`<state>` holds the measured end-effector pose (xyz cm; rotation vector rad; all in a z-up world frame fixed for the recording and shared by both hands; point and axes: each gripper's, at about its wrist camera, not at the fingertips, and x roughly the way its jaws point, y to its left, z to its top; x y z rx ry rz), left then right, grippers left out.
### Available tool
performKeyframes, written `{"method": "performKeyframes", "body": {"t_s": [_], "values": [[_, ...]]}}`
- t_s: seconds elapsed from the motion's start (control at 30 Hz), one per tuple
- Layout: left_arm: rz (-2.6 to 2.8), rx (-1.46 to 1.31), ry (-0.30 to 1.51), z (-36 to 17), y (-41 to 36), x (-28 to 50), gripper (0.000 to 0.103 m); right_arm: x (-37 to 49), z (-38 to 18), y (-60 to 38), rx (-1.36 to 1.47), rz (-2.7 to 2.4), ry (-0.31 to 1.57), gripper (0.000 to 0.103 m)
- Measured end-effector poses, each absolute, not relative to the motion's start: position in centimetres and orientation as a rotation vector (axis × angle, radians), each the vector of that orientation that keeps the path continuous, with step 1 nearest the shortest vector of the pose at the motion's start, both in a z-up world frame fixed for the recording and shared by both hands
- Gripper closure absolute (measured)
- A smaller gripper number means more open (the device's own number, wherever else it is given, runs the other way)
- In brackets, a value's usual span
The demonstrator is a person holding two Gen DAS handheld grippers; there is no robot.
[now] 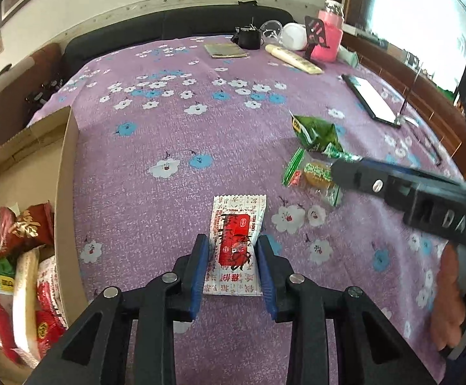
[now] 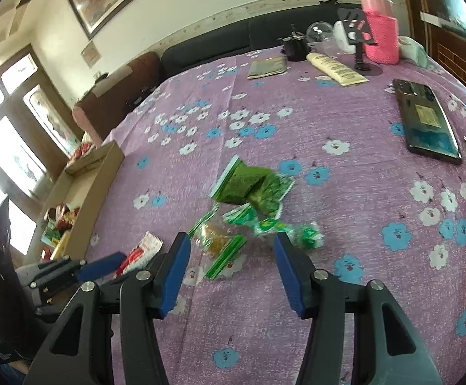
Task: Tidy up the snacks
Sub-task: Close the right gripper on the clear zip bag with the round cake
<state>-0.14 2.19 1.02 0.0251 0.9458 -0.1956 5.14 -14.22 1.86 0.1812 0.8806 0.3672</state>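
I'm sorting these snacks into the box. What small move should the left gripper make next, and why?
Probably lift the red and white packet and carry it toward the cardboard box: the left gripper flanks it, and the box already holds similar packets.

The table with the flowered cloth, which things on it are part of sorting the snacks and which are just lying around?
Part of the job:
red and white packet
green snack packets
cardboard box

Lying about:
phone
cream tube
pink-sleeved bottle
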Motion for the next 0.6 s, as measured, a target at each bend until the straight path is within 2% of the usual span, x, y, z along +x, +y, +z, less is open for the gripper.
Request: {"method": "performKeyframes", "body": {"t_s": [0.6], "values": [[-0.226,-0.036,0.945,1.0,2.9,0.1,0.07,7.8,1.1,-9.8,-0.066,0.354,0.937,0.051]]}}
